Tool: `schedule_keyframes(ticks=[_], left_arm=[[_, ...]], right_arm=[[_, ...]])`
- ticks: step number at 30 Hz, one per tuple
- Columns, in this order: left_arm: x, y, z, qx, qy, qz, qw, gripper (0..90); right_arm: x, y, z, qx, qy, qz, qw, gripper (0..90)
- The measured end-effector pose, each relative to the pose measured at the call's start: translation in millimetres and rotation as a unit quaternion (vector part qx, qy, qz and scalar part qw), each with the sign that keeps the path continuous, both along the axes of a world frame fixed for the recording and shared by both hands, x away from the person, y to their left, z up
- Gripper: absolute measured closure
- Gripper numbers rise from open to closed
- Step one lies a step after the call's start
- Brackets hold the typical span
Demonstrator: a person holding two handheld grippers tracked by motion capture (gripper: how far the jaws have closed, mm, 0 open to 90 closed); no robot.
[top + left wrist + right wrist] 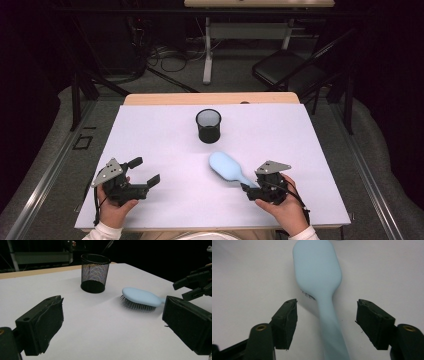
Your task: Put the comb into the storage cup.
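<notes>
At the near left corner of the worktop (150, 130), the left gripper (146, 172) rests with its jaws spread wide and nothing between them. Toward the middle of the far edge stands a black mesh cup (208, 125), upright, its mouth open.

Right of centre and nearer the front edge lies the hairbrush (226, 167), pale blue, bristles down on the worktop, its smooth back up. Its broad head points toward the cup and its handle runs back to the right gripper (247, 187) near the front right corner. That gripper's jaws stand released on either side of the handle, a clear gap on each side, not pressing on it.

The brush looks like light, stiff plastic with a glossy, probably slippery back. The narrow handle is likely the best place to grip, close to the head so the heavier end does not swing; the bristles would give under pressure and offer a poor hold.

From above, the handle's end is hidden under the right gripper. In the right gripper view the handle blurs and is cut off at the bottom edge. Whether the cup holds anything cannot be made out.
</notes>
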State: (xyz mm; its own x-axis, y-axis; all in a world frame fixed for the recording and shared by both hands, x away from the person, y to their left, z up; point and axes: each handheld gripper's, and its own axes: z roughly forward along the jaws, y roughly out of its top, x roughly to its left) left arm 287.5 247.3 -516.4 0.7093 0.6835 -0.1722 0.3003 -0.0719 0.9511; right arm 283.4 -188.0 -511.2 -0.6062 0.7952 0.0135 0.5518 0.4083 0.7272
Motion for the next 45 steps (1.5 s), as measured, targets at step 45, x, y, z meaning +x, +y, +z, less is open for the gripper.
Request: schedule_keyframes(ticks=[45], left_arm=[[1.7, -2.1, -1.6, 0.004, 0.005, 0.005, 1.0, 3.6]], right_arm=[[33.8, 12.4, -12.1, -0.094, 0.061, 0.012, 0.9936, 0.0]])
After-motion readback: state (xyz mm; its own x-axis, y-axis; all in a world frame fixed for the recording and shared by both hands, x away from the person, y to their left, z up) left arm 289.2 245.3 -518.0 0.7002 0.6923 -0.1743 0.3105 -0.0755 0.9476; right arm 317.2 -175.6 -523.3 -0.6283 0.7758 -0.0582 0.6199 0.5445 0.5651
